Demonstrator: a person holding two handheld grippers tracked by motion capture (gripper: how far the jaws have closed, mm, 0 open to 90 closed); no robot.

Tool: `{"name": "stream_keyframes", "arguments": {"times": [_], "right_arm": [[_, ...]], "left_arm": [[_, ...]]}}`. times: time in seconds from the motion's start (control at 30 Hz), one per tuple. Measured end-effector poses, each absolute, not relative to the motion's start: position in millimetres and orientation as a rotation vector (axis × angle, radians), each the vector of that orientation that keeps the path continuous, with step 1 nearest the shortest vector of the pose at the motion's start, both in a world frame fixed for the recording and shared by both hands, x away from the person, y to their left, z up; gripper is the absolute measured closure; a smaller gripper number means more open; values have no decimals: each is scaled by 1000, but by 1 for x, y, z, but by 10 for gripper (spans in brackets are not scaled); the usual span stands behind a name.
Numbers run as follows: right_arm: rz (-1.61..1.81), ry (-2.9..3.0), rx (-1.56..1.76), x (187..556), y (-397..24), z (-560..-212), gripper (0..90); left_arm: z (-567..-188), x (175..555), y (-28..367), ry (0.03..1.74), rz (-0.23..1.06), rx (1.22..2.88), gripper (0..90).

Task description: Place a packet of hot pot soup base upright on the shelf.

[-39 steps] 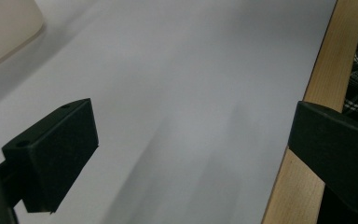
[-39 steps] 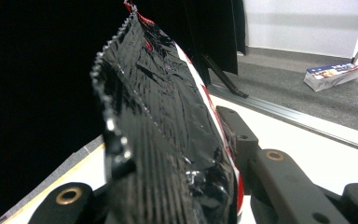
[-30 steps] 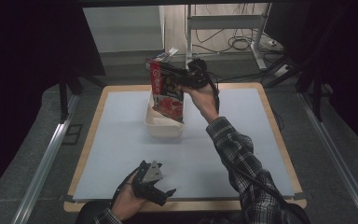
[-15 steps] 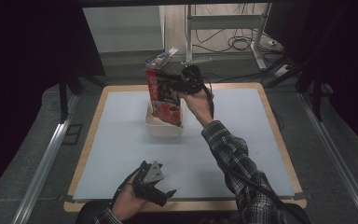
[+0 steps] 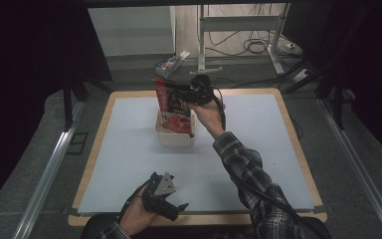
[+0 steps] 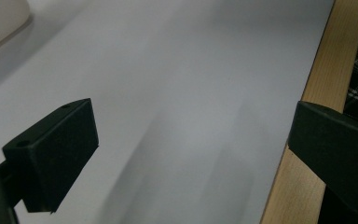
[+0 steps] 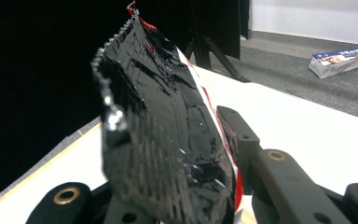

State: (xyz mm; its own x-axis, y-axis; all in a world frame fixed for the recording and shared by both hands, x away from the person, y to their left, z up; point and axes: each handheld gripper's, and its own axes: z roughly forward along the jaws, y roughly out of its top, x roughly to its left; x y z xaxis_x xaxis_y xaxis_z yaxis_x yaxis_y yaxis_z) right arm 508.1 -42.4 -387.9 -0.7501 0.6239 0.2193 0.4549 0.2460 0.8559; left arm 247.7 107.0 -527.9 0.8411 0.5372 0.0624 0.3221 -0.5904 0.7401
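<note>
Toward the far side of the tabletop, the right gripper holds a red and black snack bag by its upper part, its fingers closed tight on the foil. The bag stands roughly upright, its lower end down in a white tub that sits on the pale mat, left of the middle and nearer the far edge. From the right gripper view the snack bag runs edge-on between the black fingers, its crinkled black back face shining and a thin red seam showing along the right side; the serrated top edge points away from the camera. A person's arm in a checked sleeve reaches diagonally across the mat to that gripper. Near the front edge, the left gripper rests low in the person's left hand, well apart from the tub. Its fingers stand wide apart with nothing between them, the bare mat and the wooden rim of the tabletop visible in the gap. Beyond the tabletop, a small printed box lies on the grey floor.
</note>
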Motion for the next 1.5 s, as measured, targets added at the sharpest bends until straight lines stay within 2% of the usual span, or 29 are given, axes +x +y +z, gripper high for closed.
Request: {"name": "stream_keyframes", "arguments": {"times": [0.57,0.93,1.23,1.3,1.33,1.43,1.47,1.5], "right_arm": [[1495,2375,1024,508,-57,-411,688],[1376,2401,972,507,-71,-420,714],[1323,2412,982,514,-81,-426,667],[1283,2418,968,514,-80,-426,619],[1208,2434,951,514,-75,-427,538],[1136,2435,899,512,-70,-425,418],[1136,2435,899,512,-70,-425,418],[1128,2435,901,511,-69,-424,378]], "left_arm": [[-530,248,105,630,358,2254,13],[-531,251,106,652,361,2255,13],[-533,252,106,663,368,2263,12],[-533,253,107,676,370,2257,12],[-533,254,108,691,377,2258,11],[-532,255,109,709,370,2246,5],[-532,255,109,709,370,2246,1],[-532,255,110,713,366,2238,1]]}}
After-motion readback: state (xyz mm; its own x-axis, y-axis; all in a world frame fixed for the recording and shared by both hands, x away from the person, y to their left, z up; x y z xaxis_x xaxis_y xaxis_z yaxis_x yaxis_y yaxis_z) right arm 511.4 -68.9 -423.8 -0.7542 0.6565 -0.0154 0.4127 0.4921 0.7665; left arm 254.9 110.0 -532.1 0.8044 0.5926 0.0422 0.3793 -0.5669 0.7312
